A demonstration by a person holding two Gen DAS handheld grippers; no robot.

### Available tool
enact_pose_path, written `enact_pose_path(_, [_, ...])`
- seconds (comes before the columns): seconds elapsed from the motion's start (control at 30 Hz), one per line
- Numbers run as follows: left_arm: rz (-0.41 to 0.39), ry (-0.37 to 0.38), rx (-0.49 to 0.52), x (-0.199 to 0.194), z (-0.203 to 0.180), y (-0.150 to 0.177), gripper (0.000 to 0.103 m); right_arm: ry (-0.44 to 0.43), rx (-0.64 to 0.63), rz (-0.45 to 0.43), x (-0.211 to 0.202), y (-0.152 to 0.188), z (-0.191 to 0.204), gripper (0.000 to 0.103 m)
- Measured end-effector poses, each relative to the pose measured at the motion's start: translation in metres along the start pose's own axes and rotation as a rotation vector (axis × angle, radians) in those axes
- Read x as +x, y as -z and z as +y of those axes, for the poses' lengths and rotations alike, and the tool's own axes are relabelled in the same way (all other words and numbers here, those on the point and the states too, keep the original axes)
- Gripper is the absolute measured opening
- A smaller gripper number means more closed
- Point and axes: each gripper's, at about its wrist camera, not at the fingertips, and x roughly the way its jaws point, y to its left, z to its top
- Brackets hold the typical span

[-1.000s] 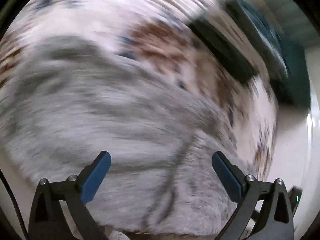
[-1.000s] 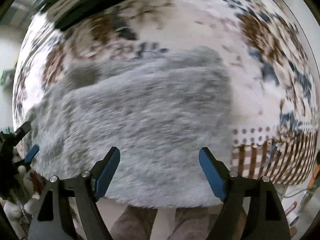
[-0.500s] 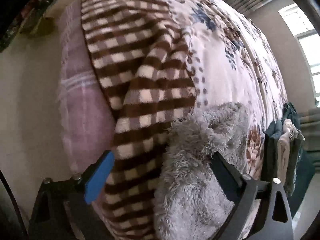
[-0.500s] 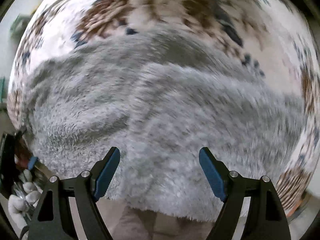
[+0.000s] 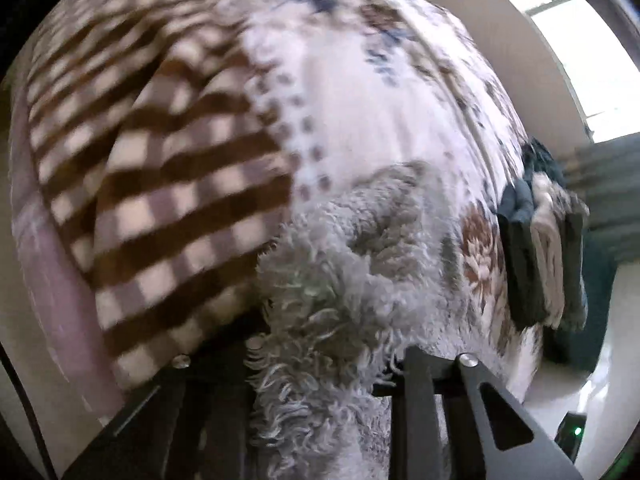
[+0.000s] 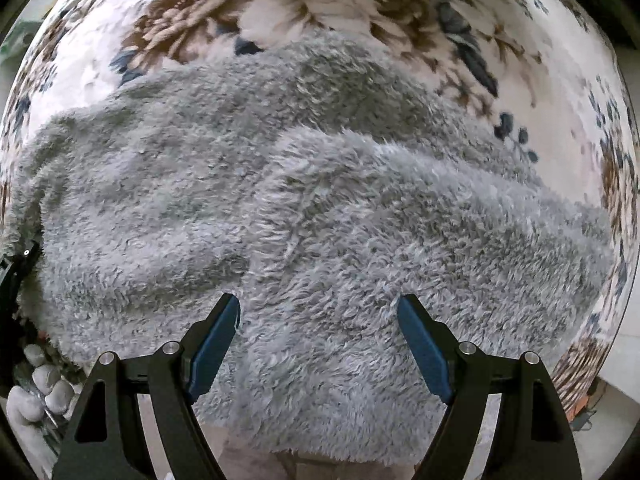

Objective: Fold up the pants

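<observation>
Left claw: the left gripper [image 5: 320,368], at the bottom centre of its own view, is closing on a bunched edge of the fuzzy grey pants [image 5: 332,300]; a second ago its jaws were standing wide apart, so the grab is only now being made.

Right claw: the right gripper [image 6: 318,340] is hovering spread wide at the bottom of its view, blue pads [image 6: 424,352] apart over the pile, pinching nothing, exactly as wide as a second ago.

Pants: the grey fleece [image 6: 300,208] is lying across the flowered blanket [image 6: 320,4], filling the middle of the right view, one layer lapping over another from centre to right. In the left view its edge is sitting lower centre, just beside the brown checked blanket [image 5: 160,184].

Person: pale gloved fingers [image 6: 36,392] are showing at the lower left of the right view, beside a dark part of the other tool.

Surroundings: a stack of folded clothes [image 5: 540,256] is resting at the right of the left view, under a bright window [image 5: 580,52] in the upper right.

What it means: one end is being secured, which reads as the start of a fold; the other end is still waiting for a grip before the cloth can be carried over.
</observation>
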Motion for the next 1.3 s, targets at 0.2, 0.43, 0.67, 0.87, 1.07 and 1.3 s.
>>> enact_pose_path(0.2, [-0.020, -0.046, 0.140, -0.012, -0.029, 0.005, 0.013, 0.015, 0.013, -0.026, -0.007, 0.011, -0.017, 0.083])
enact_pose_path(0.43, [-0.086, -0.055, 0.338, -0.047, -0.095, 0.036, 0.012, 0.163, -0.035, -0.130, -0.031, 0.022, -0.048, 0.083])
enact_pose_path(0.67, [-0.097, -0.009, 0.497, -0.072, -0.173, 0.086, 0.012, 0.081, 0.039, -0.150, -0.044, 0.036, -0.110, 0.083])
enact_pose_path(0.87, [-0.091, 0.056, 0.603, -0.088, -0.232, 0.127, 0.012, -0.081, 0.150, -0.189, -0.073, 0.059, -0.169, 0.083])
enact_pose_path(1.07, [-0.030, 0.135, 0.732, -0.090, -0.299, 0.189, 0.012, -0.048, 0.313, -0.171, -0.067, 0.081, -0.263, 0.083])
enact_pose_path(1.3, [0.193, 0.132, 0.865, -0.025, -0.352, 0.303, 0.012, 0.068, 0.404, -0.123, -0.039, 0.115, -0.360, 0.083])
